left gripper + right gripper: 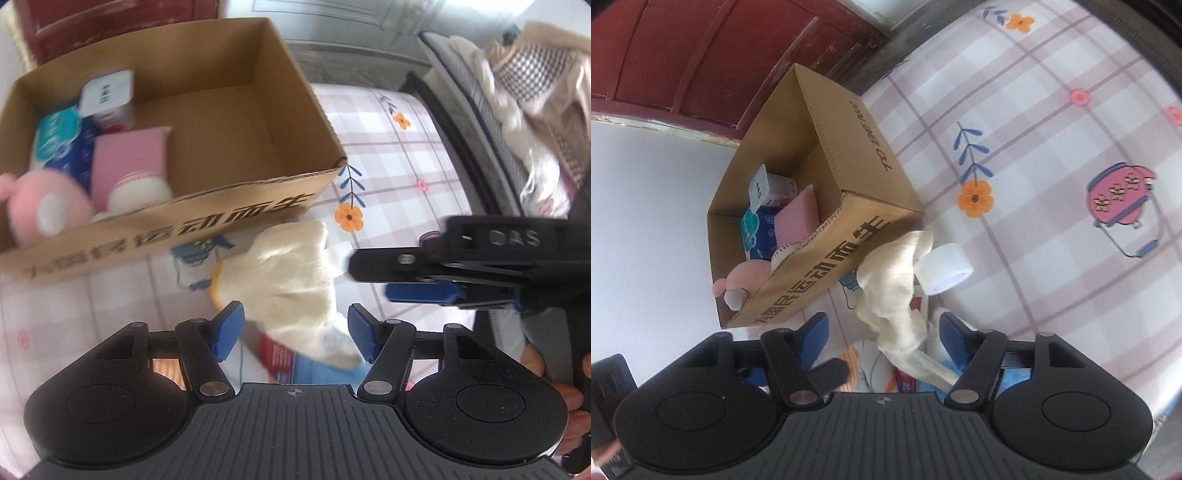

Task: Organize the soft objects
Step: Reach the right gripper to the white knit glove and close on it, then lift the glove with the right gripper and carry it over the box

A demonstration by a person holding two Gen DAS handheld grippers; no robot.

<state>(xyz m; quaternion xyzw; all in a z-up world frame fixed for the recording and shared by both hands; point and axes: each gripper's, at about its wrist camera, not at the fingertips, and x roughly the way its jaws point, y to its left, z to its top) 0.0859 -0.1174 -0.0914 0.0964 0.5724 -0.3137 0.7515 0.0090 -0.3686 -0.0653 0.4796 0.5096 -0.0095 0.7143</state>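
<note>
Just in front of the cardboard box [236,206], a cream cloth [291,273] lies crumpled on the checked sheet [399,177]. Its near end reaches between the blue pads of the left gripper [295,332], whose jaws stand apart without pressing it. From the right, the right gripper [882,332] also straddles the cloth, released. A white tape roll [943,271] sits just right of the cloth. Pink plush toys [44,206] fill the box's left end.

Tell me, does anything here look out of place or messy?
Yes. A cream cloth lies crumpled on the checked sheet outside the cardboard box, with a white tape roll beside it, while the other soft things are already inside the box.
</note>
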